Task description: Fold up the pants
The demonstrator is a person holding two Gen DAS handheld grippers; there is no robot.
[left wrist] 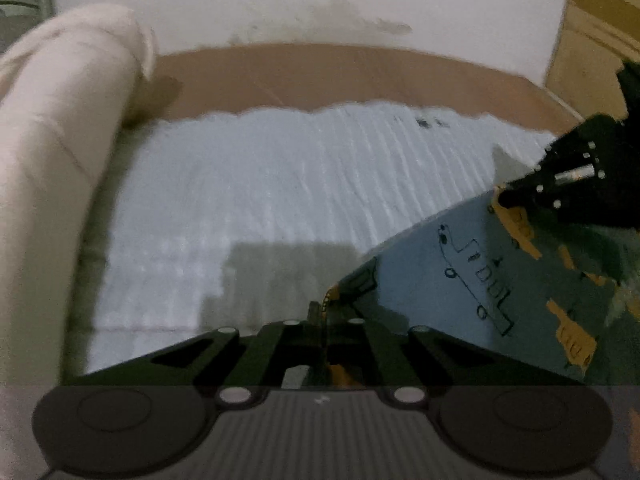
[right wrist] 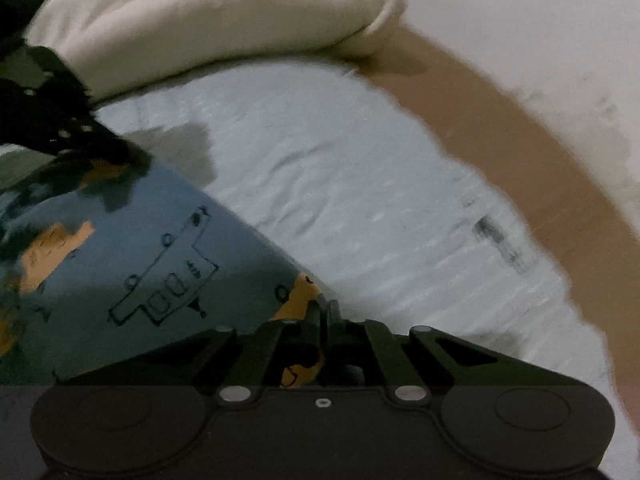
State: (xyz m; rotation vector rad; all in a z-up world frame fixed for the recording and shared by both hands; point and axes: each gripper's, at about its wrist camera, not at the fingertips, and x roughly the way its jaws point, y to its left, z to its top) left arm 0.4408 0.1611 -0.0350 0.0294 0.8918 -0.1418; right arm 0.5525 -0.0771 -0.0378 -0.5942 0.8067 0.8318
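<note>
Pinched between the left gripper (left wrist: 323, 312) fingers at lower centre of its view is an edge of the thin blue-grey printed pants with orange patches (left wrist: 500, 280); the right gripper (right wrist: 326, 312) likewise clamps an edge. Light, limp and creasing easily, the cloth looks best taken at hems or corners. It drapes over a white ribbed bedsheet (right wrist: 360, 200) beside a soft cream pillow (right wrist: 208, 20).

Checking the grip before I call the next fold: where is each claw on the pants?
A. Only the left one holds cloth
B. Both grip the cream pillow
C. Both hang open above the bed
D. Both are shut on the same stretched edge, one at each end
D: the left claw and the right claw each pinch one end of the patterned pants, whose edge runs taut between them.
</note>
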